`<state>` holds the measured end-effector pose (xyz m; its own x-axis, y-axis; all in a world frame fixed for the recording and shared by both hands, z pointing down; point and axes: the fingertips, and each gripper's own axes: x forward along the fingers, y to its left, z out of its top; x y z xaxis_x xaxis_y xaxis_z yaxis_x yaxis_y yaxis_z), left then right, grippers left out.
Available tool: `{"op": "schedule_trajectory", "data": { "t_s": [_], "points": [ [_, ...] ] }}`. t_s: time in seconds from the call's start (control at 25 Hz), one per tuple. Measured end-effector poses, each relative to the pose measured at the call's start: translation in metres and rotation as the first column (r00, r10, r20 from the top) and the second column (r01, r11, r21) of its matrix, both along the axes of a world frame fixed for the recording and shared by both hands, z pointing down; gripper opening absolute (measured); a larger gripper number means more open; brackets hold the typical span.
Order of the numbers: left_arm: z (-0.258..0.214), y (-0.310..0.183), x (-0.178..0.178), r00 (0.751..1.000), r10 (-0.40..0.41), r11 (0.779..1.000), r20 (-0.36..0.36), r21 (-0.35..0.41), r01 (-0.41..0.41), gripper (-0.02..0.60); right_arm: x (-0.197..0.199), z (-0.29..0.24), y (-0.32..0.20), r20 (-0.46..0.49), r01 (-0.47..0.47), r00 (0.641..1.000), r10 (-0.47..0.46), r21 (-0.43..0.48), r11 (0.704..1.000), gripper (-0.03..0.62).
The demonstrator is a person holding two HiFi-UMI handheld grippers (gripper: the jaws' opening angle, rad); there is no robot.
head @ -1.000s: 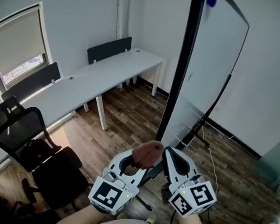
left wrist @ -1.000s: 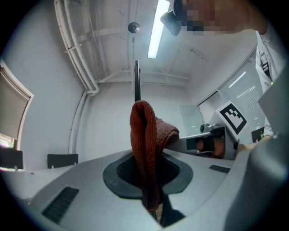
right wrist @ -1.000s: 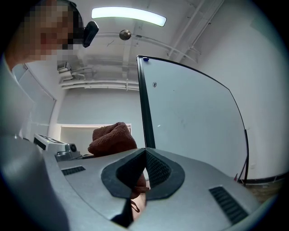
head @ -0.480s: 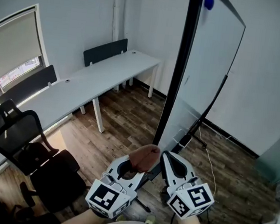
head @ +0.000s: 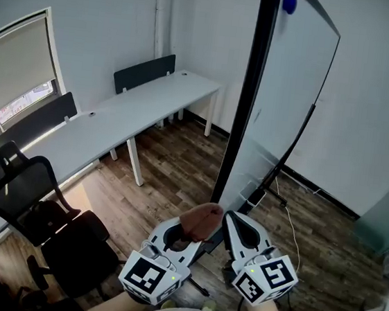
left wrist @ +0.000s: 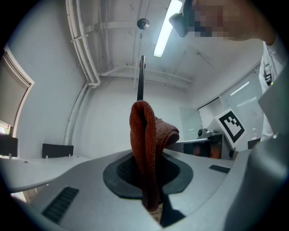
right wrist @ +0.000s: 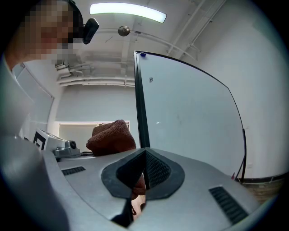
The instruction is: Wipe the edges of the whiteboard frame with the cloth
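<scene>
Left gripper view shows my left tool (left wrist: 147, 177) clenched on the cloth (left wrist: 143, 140), which stands up out of the jaws in a tall, loose fold. Only its lower part is pinched. That is my first worry: dragged hard along a sharp edge, the free fold could snag and pull out of the jaws, or flop aside so bare jaw scrapes the frame instead.

Just right of the cloth, the black whiteboard frame (head: 247, 101) rises nearly straight up. The cloth sits low beside it, and I cannot tell whether they touch. The board stands on a floor stand, so a sideways shove might rock or swing it.

Furthest right, my right tool (head: 235, 223) has its jaws drawn together with nothing I can make out gripped, close against the cloth. Crowded like this, the two tools could knock each other during the stroke.
</scene>
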<state>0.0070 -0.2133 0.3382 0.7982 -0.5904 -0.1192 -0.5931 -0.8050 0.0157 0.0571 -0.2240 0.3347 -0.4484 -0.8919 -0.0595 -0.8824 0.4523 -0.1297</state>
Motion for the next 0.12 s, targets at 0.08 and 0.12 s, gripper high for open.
{"op": "schedule_trajectory", "data": {
  "t_s": [0.08,0.12],
  "points": [
    [0.0002,-0.0011,0.0021,1.0,0.001,1.0,0.001,0.001,-0.001,0.063,0.0019,0.0,-0.0014,0.0,0.001,1.0,-0.001,0.0,1.0,0.003],
    [0.0007,-0.0015,0.0032,1.0,0.002,1.0,0.004,-0.001,-0.002,0.063,0.0028,0.0,-0.002,0.0,0.001,1.0,-0.001,0.0,1.0,0.003]
  ]
}}
